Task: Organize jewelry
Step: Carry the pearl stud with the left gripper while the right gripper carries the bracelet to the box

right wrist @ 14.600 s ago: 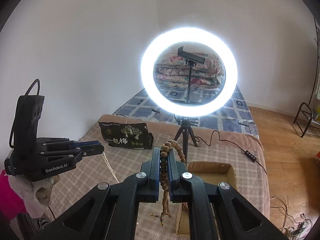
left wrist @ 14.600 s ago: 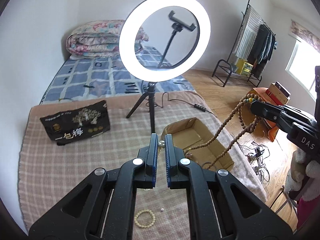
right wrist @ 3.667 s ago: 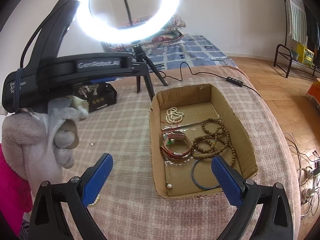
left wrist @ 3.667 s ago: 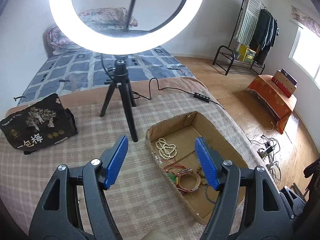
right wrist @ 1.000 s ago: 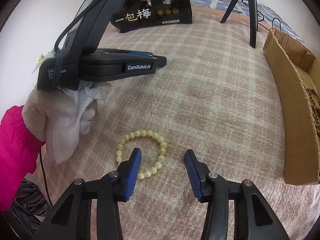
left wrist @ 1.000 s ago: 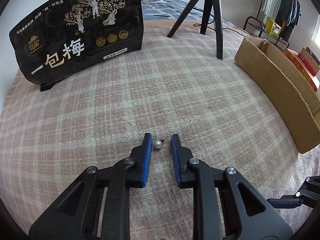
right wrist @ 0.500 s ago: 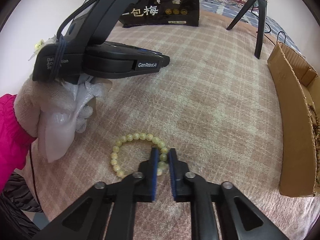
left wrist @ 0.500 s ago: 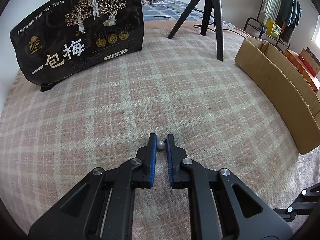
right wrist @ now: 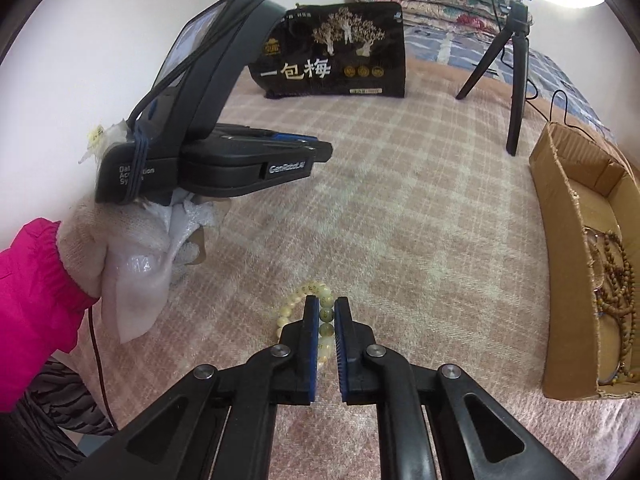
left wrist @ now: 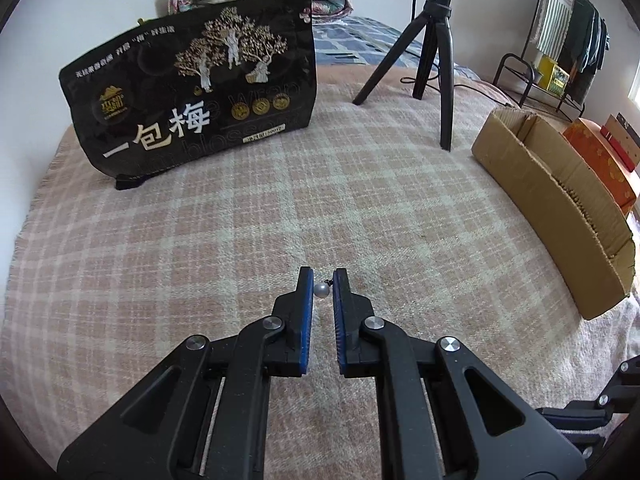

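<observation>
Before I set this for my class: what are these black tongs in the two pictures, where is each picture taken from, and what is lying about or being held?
No robot here: a person holds a hand-worked gripper in each hand, each with a camera looking along its jaws. One picture comes from the left gripper, the other from the right gripper, which also shows the left one in a gloved hand. Both work over a plaid blanket. The left jaws are shut on a small pearl; the right jaws are shut on a pale bead bracelet. Both closed just now. On the blanket stand a black bag, a lamp tripod and a cardboard box that already holds brown beads.
</observation>
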The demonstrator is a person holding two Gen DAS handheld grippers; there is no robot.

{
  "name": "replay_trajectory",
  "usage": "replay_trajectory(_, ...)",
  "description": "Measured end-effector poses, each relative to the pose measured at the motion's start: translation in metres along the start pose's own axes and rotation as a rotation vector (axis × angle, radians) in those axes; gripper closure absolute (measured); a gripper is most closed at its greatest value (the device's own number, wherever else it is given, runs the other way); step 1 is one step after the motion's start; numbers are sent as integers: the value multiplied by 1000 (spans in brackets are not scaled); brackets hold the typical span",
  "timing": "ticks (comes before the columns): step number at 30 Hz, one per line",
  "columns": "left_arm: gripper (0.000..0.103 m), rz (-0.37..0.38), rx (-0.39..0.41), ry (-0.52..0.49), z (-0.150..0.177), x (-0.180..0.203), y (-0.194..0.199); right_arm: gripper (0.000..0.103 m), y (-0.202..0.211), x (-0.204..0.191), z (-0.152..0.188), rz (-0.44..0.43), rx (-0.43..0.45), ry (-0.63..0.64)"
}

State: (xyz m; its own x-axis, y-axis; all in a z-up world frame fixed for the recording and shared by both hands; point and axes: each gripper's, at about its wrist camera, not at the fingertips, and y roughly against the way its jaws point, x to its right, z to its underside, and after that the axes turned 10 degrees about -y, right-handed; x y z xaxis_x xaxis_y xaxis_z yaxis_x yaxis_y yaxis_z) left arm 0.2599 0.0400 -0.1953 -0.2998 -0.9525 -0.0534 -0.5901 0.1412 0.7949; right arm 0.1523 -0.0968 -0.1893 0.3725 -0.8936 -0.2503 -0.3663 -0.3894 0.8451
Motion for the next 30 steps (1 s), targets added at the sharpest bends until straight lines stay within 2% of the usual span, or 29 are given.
replay_trajectory(19,95,31,74,13,-12,27,51,98,64,33,-12,6,149,-68)
replay_trajectory(30,95,107,117,10,-28,64,69,98,104,77,-29,30,249,-167)
